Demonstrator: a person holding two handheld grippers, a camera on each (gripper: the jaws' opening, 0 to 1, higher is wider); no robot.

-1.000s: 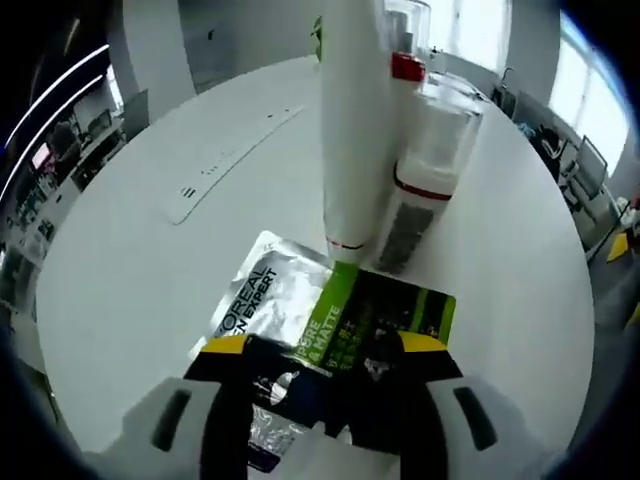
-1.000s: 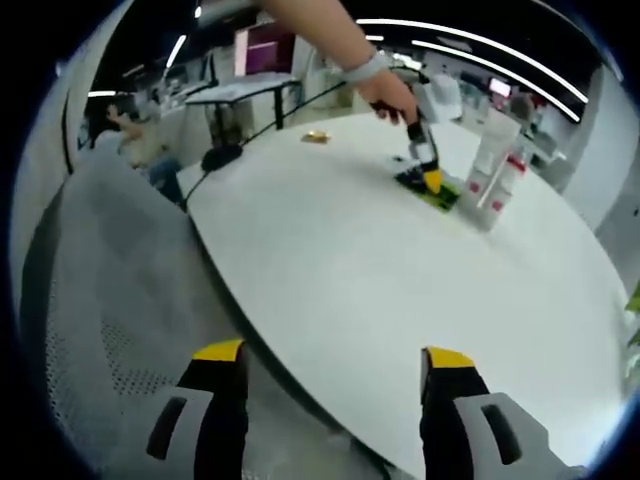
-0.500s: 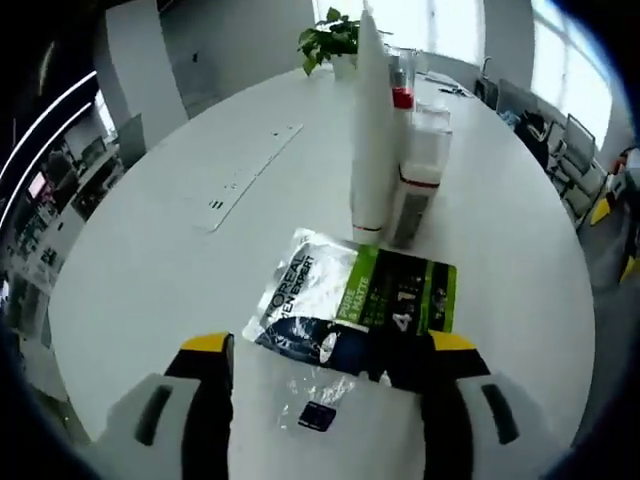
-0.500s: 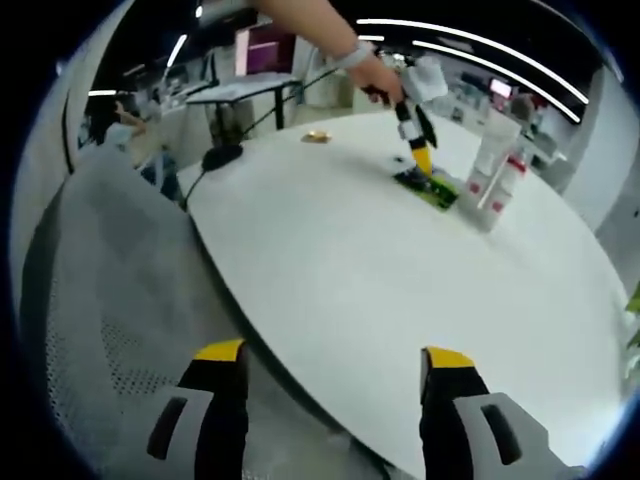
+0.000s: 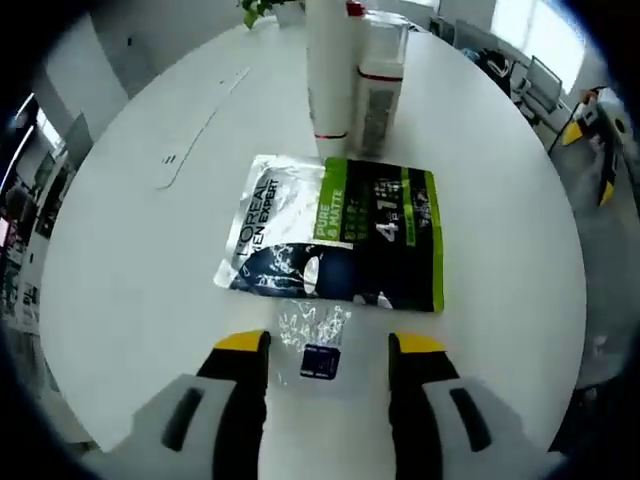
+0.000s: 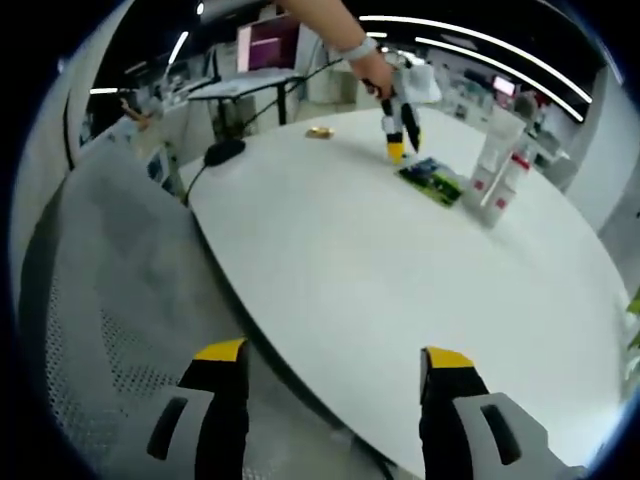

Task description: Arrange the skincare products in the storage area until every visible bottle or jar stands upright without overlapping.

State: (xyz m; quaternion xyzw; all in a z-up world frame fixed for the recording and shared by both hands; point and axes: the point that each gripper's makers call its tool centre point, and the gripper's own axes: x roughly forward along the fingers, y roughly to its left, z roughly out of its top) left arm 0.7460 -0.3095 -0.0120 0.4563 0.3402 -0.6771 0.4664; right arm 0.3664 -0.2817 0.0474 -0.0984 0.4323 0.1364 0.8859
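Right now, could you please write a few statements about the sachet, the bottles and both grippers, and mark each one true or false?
1. The sachet lies flat on the white table. True.
2. The left gripper is clamped on the sachet. False: its jaws stand open and apart from it, holding nothing.
3. The white tube and the clear bottle stand upright side by side beyond the sachet. True.
4. The right gripper is holding the white tube. False: it is open and empty, at the near table edge.
5. The clear bottle lies tipped over on the sachet. False: it stands upright past it.
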